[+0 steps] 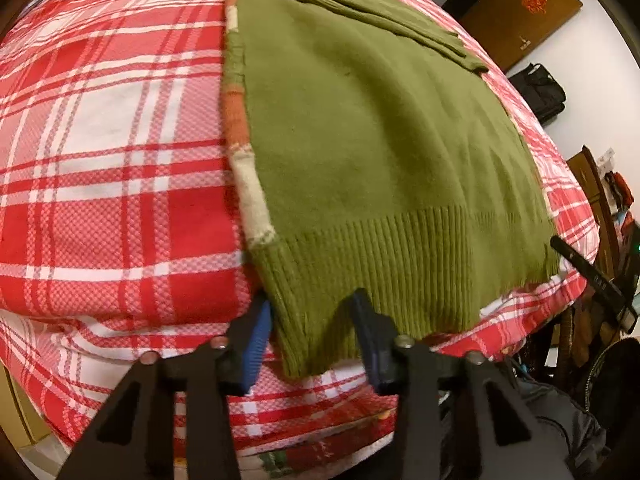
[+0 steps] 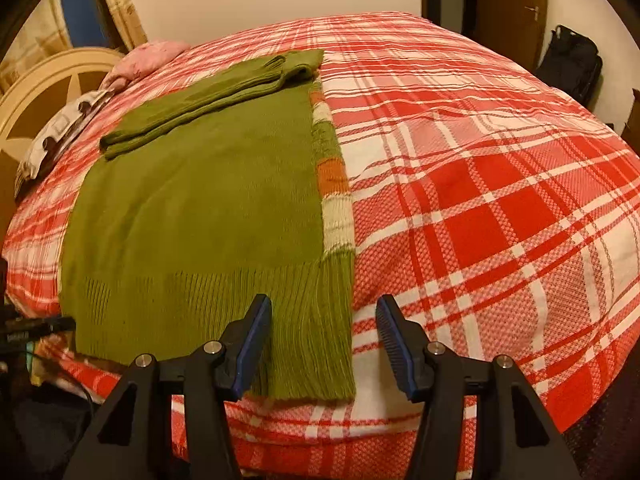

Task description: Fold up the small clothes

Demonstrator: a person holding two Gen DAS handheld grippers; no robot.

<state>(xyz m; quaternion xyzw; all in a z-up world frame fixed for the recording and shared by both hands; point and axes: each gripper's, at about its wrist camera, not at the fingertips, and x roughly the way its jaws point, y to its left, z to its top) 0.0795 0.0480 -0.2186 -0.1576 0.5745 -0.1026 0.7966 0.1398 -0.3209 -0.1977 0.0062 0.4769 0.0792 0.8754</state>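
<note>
- The green sweater (image 2: 192,216) lies flat on the bed (image 2: 500,208), its ribbed hem (image 1: 400,272) along the bed's near edge, where one corner droops slightly over. Its sleeves (image 2: 208,96) are already folded across the upper body, toward the headboard end.
- The left hand-held gripper (image 1: 312,316) sits at one near hem corner with its jaws narrowed around the rib. The knit lies between the blue pads (image 1: 258,328), but whether they actually pinch it cannot be told.
- The right hand-held gripper (image 2: 324,320) hovers at the other near corner, by the striped edge (image 2: 334,200). Its jaws stand moderately apart and hold nothing; the hem's corner sits between them.
- The step in hand looks like gripping both hem corners to fold the bottom up toward the sleeves.
- To do it well: take all layers of rib, not just the top one, and avoid catching the plaid cover beneath.
- Grip both corners equally deep, then lift them together so the fold line runs parallel to the bed's near edge.
</note>
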